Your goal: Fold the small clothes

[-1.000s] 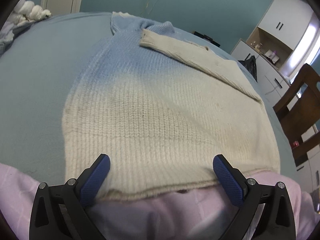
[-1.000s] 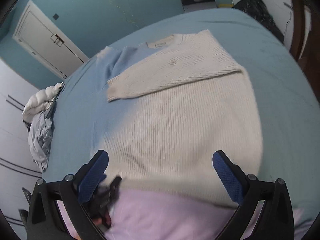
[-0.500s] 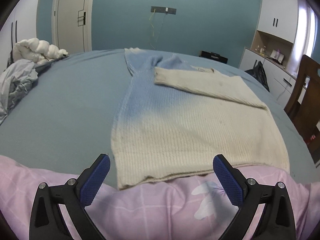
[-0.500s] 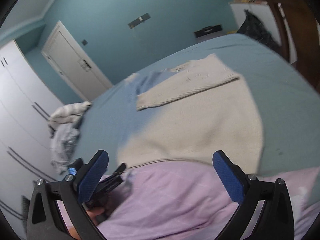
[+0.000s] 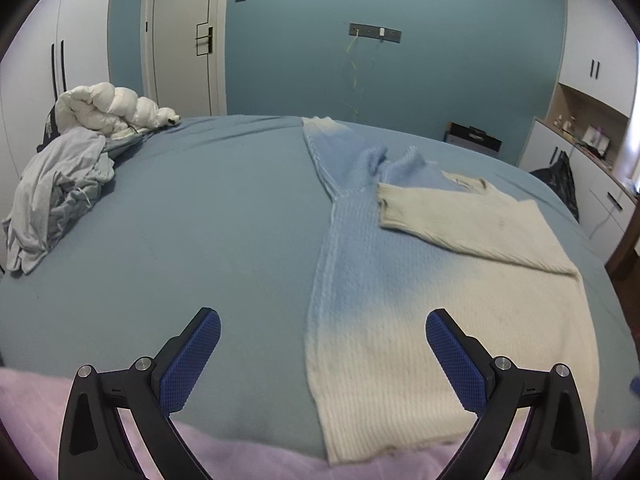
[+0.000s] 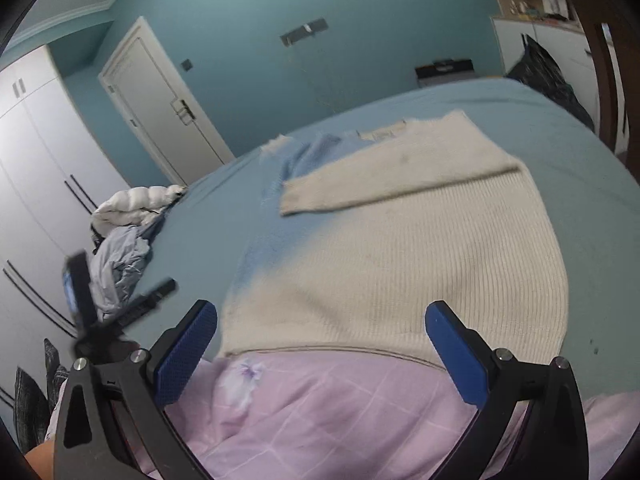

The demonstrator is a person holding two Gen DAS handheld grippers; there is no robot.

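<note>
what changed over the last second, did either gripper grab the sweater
No grab. Both the left gripper and the right gripper pulled up and back from the sweater hem, so more of the bed and room shows; the left one also shifted left, now mostly over bare sheet. Both stayed open and empty. The sweater lies as before, one sleeve folded across its chest.

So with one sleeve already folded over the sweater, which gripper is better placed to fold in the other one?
Left, probably. The unfolded blue sleeve lies on that side; the left gripper is open there.
</note>
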